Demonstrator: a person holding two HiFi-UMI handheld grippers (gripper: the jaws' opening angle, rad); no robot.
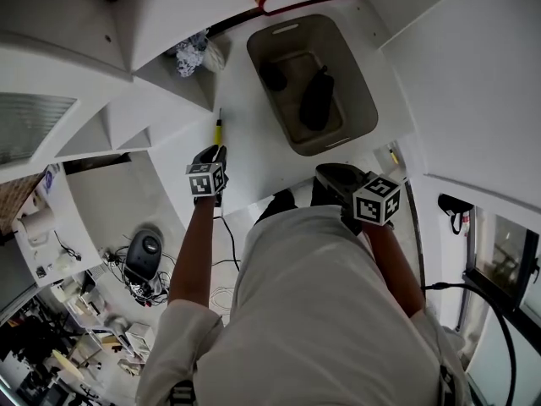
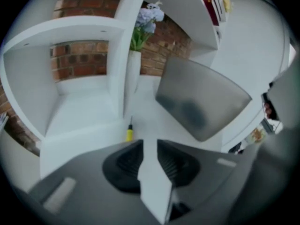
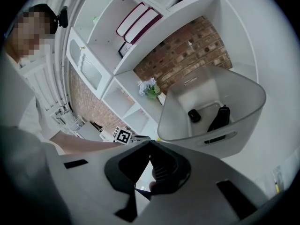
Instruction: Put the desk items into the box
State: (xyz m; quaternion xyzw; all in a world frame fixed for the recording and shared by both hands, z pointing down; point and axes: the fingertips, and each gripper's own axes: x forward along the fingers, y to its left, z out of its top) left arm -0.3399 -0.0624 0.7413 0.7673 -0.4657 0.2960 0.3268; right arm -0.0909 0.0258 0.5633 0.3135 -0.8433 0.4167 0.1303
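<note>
Points left tool [image 2: 150, 143], narrowly parted and empty, at screwdriver [image 2: 129, 133] on tabletop [image 1: 258, 155]; holds right tool [image 3: 150, 143] closed, empty, near box [image 1: 368, 100].

White short-sleeved shirt [image 1: 321, 311]

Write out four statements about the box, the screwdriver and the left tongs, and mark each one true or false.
1. The grey box holds two dark things. True.
2. The yellow screwdriver lies inside the box. False: it lies on the white desk, outside the box and just ahead of the left tongs.
3. The left tongs grip the screwdriver. False: their jaws stand slightly apart with nothing between them.
4. Flowers stand in a white vase by the shelves. True.
</note>
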